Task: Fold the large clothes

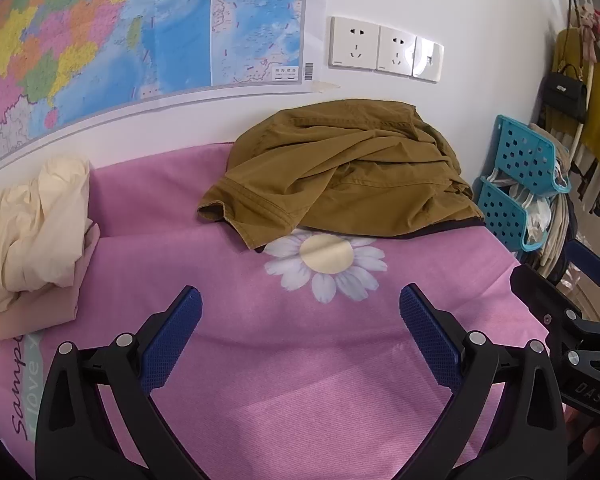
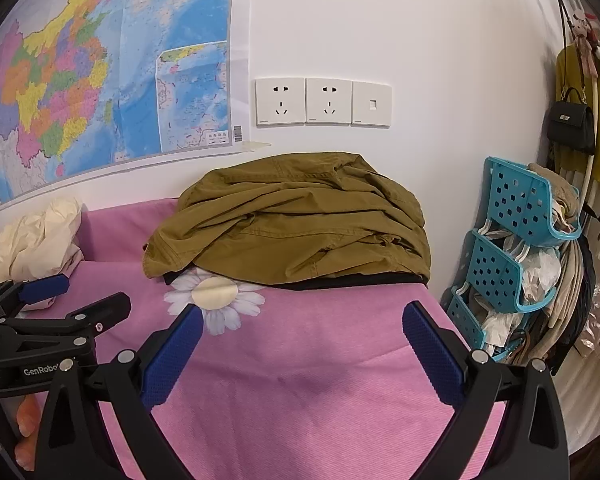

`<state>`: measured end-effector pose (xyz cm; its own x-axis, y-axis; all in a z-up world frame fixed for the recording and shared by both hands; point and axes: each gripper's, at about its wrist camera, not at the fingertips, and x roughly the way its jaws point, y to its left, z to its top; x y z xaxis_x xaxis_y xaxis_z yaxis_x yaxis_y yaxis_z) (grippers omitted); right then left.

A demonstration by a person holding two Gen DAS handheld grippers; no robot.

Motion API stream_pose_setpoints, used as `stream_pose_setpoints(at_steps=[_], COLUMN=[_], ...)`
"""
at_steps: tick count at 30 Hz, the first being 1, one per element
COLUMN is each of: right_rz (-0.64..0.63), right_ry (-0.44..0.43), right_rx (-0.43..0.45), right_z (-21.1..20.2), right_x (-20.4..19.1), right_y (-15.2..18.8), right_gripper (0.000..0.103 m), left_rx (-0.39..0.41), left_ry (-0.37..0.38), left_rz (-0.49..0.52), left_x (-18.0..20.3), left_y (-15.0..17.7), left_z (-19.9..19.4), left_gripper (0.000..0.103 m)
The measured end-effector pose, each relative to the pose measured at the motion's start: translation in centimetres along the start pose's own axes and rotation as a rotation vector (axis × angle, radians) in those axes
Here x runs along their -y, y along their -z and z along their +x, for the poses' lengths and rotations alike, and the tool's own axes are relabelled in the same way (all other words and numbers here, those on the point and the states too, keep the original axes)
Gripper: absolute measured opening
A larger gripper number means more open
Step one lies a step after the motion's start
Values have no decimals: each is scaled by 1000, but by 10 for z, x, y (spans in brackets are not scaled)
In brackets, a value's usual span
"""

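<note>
A crumpled olive-brown garment (image 1: 340, 172) lies heaped at the far side of the pink cloth-covered table (image 1: 260, 360), against the wall; it also shows in the right wrist view (image 2: 292, 224). A dark garment edge peeks out under it. My left gripper (image 1: 300, 300) is open and empty, above the pink cloth, short of the heap. My right gripper (image 2: 300, 316) is open and empty, also short of the heap. The left gripper shows at the left of the right wrist view (image 2: 56, 300).
A cream garment (image 1: 32, 232) is bunched at the table's left. A daisy print (image 1: 326, 260) marks the cloth. Blue stacked baskets (image 2: 508, 248) with clothes stand right of the table. A wall map (image 1: 100, 40) and sockets (image 1: 384, 48) are behind.
</note>
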<state>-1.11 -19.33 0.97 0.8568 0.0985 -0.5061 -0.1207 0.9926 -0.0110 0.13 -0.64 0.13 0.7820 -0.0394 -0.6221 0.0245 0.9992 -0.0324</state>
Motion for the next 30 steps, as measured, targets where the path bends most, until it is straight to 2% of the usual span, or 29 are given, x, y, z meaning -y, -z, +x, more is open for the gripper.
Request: stream_pose_setpoints(at_steps=[14,19,23,27,30], right_rz=[-3,-12,-71,-156,-257], right_ry=[-9,-40,-67,-116,-96], right_rx=[-6,-19,-28,-62,-78], right_z=[7,16,34,72,100], right_x=[1,0,-7,-26,-46], right_y=[0,-5,-16,-32,-40], right_gripper=[97,97,97,97,97], left_rx=[-12,-36,-50,-54,-60], left_ry=[-7,-14,-46,-101,-134], left_rz=[-7,-25,-45,-63,-77], left_x=[-2,-13,-30,-50,-65], left_y=[-2,-4,-8,-15,-19], left_z=[5,15,26,39,47], left_gripper=[98,98,98,98,98])
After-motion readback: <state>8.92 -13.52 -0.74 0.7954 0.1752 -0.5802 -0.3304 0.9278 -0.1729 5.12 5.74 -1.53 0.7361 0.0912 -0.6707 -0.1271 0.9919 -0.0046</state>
